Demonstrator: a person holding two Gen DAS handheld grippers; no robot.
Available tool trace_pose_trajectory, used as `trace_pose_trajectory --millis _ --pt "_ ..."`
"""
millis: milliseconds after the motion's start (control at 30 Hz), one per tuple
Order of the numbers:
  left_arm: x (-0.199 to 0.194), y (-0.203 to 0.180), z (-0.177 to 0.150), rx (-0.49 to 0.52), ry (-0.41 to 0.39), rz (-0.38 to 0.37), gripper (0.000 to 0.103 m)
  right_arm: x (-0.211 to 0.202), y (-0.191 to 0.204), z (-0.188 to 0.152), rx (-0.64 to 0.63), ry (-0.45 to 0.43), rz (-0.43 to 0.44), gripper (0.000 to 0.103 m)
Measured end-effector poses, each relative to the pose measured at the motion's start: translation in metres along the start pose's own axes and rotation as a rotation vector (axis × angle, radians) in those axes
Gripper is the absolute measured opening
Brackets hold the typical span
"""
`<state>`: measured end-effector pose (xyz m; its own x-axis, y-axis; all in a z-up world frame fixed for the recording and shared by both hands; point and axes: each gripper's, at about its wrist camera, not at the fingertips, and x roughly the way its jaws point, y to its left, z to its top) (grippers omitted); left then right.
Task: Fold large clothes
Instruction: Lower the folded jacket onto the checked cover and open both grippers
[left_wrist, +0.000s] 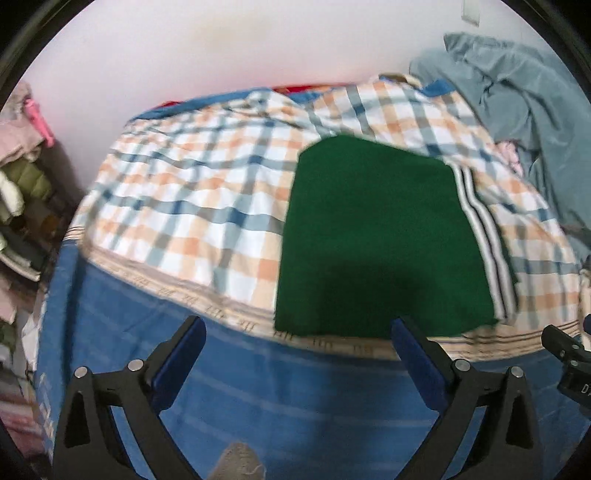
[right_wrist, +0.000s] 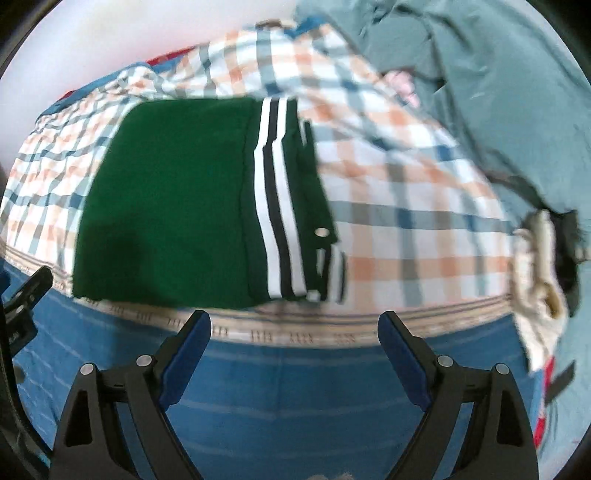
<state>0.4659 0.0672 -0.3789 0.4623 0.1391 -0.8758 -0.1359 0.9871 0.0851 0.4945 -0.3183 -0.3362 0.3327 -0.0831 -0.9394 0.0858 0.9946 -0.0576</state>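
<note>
While both tools hang just off the near edge of the bed, neither has hold of anything: the left gripper (left_wrist: 297, 334) has its blue-padded fingers (left_wrist: 184, 354) spread wide over the blue sheet (left_wrist: 258, 398), and the right gripper (right_wrist: 294, 328) is spread just as wide over the same blue cloth (right_wrist: 295, 387), nothing between the jaws of either. From the left wrist view a bit of the other tool's black frame pokes in at the right edge, and the right wrist view catches a similar black piece at its left edge, so the two sit side by side. Just past the fingertips runs the beige patterned border (right_wrist: 280, 332) of a checked quilt (left_wrist: 192, 192), orange, blue and white, which covers most of the bed. On that quilt, right at the near border, lies the green garment (left_wrist: 369, 229), folded into a tidy flat rectangle; along its right side run white and black stripes (right_wrist: 277, 206), with a small metal snap (right_wrist: 322, 232) near that edge. It lies apart from both tools, untouched. Further right a cream and black fuzzy thing (right_wrist: 543, 266) rests on the bed's edge. Beyond, a heap of grey-blue fabric (left_wrist: 517, 103) is bunched against the pale wall (left_wrist: 221, 55), and to the far left a cluttered stack of clothes (left_wrist: 22, 155) shows, too blurred to sort out
</note>
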Motion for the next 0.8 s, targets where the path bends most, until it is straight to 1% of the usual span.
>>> trace_pose_trajectory --millis 33,67,100,133,200,233,433,500,600,667,800 --pt "-0.025 0.001 -0.004 -0.001 -0.013 0.011 0.103 -0.021 0.0 -0.006 -0.005 -0.015 -0.009 0.093" --pt "-0.041 -0.002 -0.002 -0.005 -0.022 0.014 0.103 -0.045 0.002 -0.014 -0.012 -0.033 -0.013 0.093" --pt "-0.065 -0.001 -0.004 -0.014 -0.033 0.01 0.103 -0.061 -0.003 -0.022 -0.015 -0.046 -0.017 0.093" --pt "-0.081 -0.007 -0.002 -0.019 -0.039 0.013 0.103 -0.083 -0.007 -0.028 -0.018 -0.06 -0.021 0.093" --pt "-0.121 -0.006 -0.004 -0.025 -0.06 0.016 0.103 -0.126 -0.01 -0.04 -0.02 -0.089 -0.019 0.093" --pt "-0.133 -0.007 -0.005 -0.027 -0.068 0.018 0.103 -0.149 -0.012 -0.045 -0.019 -0.104 -0.023 0.093" --pt "-0.244 -0.006 -0.02 -0.035 -0.122 -0.007 0.103 -0.276 -0.025 -0.084 -0.007 -0.188 -0.024 0.093" --pt "-0.278 -0.005 -0.026 -0.03 -0.145 -0.004 0.103 -0.313 -0.029 -0.097 0.003 -0.213 -0.022 0.093" --pt "-0.318 -0.003 -0.036 -0.018 -0.175 -0.012 0.103 -0.367 -0.04 -0.119 0.013 -0.258 -0.016 0.093" --pt "-0.346 0.0 -0.042 -0.023 -0.191 -0.031 0.103 -0.4 -0.048 -0.132 0.018 -0.272 -0.011 0.093" --pt "-0.39 0.006 -0.053 -0.03 -0.226 -0.038 0.103 -0.453 -0.059 -0.157 0.023 -0.296 -0.007 0.093"
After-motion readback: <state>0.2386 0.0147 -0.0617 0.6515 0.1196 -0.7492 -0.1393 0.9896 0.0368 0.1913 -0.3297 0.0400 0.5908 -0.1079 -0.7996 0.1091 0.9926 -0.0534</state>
